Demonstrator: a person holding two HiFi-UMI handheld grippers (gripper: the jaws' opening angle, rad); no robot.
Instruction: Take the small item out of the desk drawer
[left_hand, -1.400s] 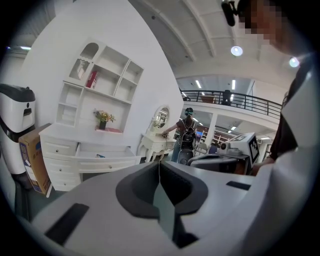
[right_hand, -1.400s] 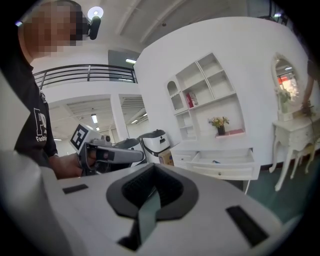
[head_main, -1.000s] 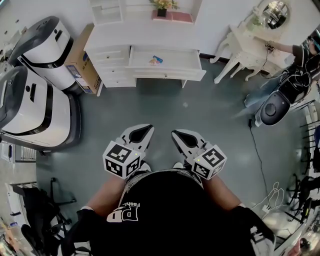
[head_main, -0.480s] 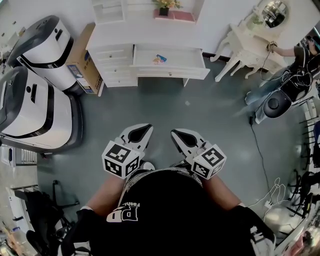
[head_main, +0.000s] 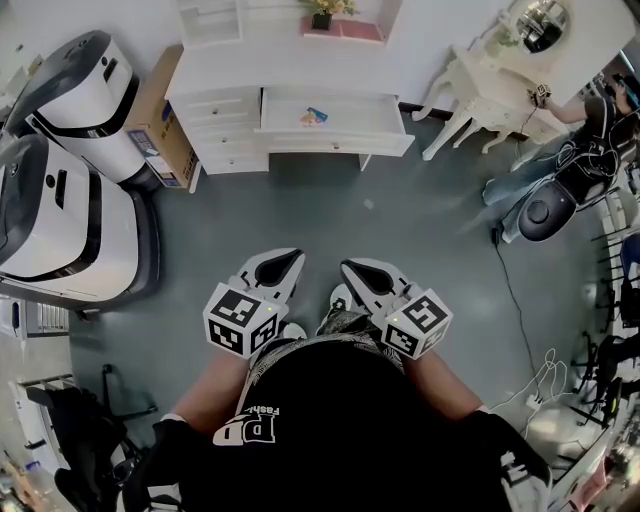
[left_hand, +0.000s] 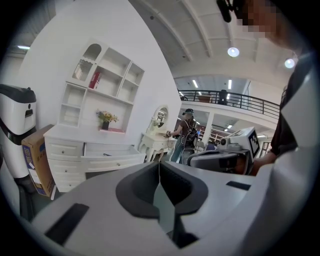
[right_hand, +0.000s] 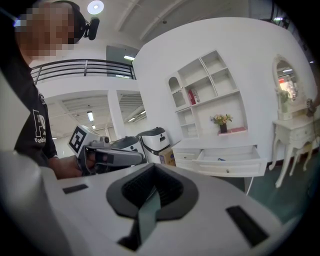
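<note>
The white desk (head_main: 290, 70) stands against the far wall, and its wide drawer (head_main: 335, 140) is pulled open. A small blue and orange item (head_main: 313, 117) lies inside the drawer, towards the left. Both grippers are held low in front of my body, far from the desk. My left gripper (head_main: 283, 262) is shut and empty, and my right gripper (head_main: 357, 268) beside it looks shut and empty too. The left gripper view shows the open drawer (left_hand: 112, 152) beyond the shut gripper (left_hand: 159, 162). The right gripper view shows the drawer (right_hand: 230, 157) and the item (right_hand: 221, 159) beyond its gripper (right_hand: 154, 167).
Two large white and grey machines (head_main: 60, 200) and a cardboard box (head_main: 160, 125) stand left of the desk. At the right are a white dressing table (head_main: 485, 85) with a mirror, a person (head_main: 600, 110), a dark round stool (head_main: 548, 212) and a cable (head_main: 510, 290) on the grey floor.
Both grippers have kept their place and stayed shut. A shoe has come forward between them, and the view has shifted slightly.
</note>
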